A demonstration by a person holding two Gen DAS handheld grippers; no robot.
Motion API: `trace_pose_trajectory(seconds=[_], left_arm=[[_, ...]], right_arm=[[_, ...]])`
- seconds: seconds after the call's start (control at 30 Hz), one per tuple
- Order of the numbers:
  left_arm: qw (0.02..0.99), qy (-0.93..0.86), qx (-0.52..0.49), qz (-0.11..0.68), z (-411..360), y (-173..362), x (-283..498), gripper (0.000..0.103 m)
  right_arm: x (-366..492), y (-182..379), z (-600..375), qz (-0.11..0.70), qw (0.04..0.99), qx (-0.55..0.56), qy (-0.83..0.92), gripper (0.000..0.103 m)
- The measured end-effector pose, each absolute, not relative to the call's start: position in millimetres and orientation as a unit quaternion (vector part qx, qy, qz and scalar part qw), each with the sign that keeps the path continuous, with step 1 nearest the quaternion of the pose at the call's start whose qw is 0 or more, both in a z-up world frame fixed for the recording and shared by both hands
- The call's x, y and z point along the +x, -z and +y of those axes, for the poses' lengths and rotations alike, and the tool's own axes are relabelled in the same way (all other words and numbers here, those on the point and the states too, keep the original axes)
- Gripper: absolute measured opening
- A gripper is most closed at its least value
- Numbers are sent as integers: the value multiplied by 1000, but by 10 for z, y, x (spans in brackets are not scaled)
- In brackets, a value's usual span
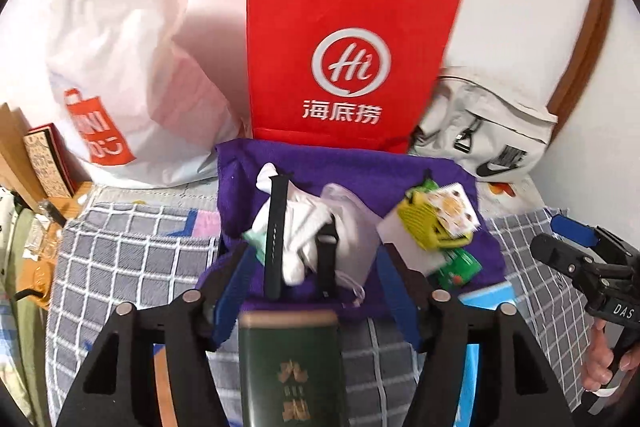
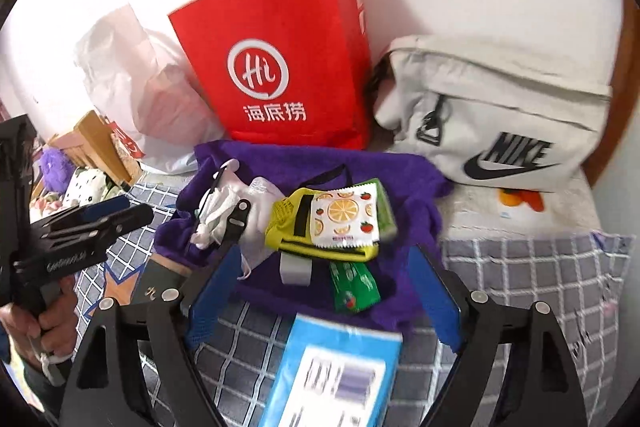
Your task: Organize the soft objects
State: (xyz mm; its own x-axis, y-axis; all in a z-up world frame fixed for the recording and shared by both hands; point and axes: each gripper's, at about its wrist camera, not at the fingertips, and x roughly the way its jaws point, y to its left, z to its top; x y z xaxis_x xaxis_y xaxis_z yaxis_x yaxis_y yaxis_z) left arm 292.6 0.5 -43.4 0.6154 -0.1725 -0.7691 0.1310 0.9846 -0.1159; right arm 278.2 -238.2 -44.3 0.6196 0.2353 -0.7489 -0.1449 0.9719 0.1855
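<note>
Left wrist view: the left tongs (image 1: 320,291) stand wide open, holding nothing, over the purple towel (image 1: 240,187) at frame centre. The black watch strap (image 1: 275,235) lies on white cloth, long axis running toward the frame top. Risk: closing here could snag the cloth as well.

Right wrist view: the right tongs (image 2: 324,291) gape empty (a blue box (image 2: 336,367) lies below). The yellow pouch (image 2: 296,223) lies crosswise.

Bed with grey checked cover (image 2: 520,267) carries purple towel (image 2: 412,179) at centre. Behind towel: red paper bag (image 2: 288,39) upright, white plastic bag (image 1: 120,39) to its left, grey Nike bag (image 2: 500,107) to its right. Near edge: green tin (image 1: 292,367), blue box (image 2: 336,371).
</note>
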Motion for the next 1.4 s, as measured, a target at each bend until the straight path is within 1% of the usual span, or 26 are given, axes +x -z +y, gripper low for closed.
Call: trace_pose_trajectory(seconds=[0.03,0.07,0.1,0.17,0.23,0.43,0.67,1.0,1.4], left_arm=[[900,84,-23,428,-8,399,2849,68],[901,84,-22,424,-16,351,2746,69],[903,84,-22,420,-26,307,2643,73],[906,84,-18,415,-48,232,2453,77],[910,76,-10,408,-74,164,2247,83],[915,66,-3,398,-119,17,1731,90],[923,53,5,380,-138,-79,1097,90],[933,52,8,356,-163,-175,422,90],[940,55,11,337,-231,-246,106,90]], right_arm=[[2702,414,-2386,421,900,52,-102,86],[2605,382,-2381,419,902,47,-97,90],[2488,344,-2372,412,906,38,-90,96],[2276,274,-2350,393,916,22,-78,101],[2055,205,-2330,381,922,10,-66,101],[1456,58,-2319,370,927,18,-50,101],[880,-43,-2305,354,934,22,-34,101],[180,-169,-2329,329,944,23,-24,101],[-77,-172,-2325,322,946,22,-23,102]])
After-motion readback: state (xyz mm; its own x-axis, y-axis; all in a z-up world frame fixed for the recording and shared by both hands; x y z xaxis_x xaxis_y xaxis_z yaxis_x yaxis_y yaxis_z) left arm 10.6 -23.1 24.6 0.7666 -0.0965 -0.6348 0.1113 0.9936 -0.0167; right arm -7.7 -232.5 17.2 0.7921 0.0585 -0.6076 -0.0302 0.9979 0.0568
